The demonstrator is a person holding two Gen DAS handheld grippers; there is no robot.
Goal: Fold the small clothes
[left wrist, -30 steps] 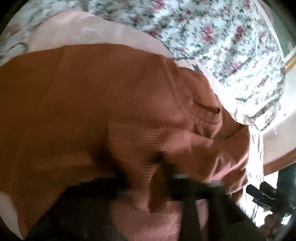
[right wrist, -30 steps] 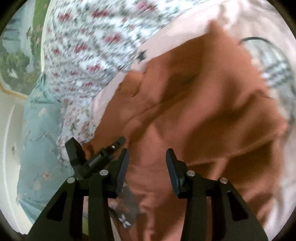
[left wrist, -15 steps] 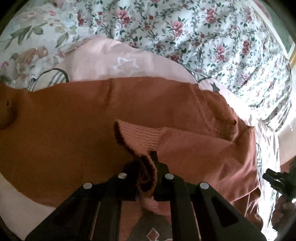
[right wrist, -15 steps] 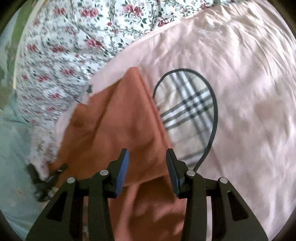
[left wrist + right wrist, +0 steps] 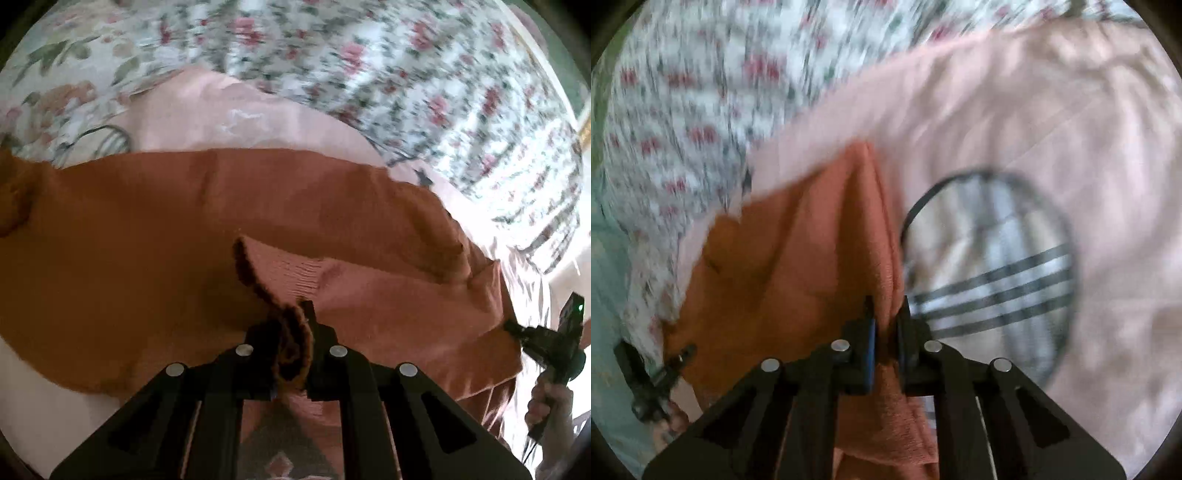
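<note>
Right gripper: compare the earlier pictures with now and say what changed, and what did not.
The right gripper, open above the sweater a second ago, has closed on a fold of its edge. The left gripper stays shut on the ribbed hem. The sweater still lies on the pink sheet over the floral bedding.
</note>
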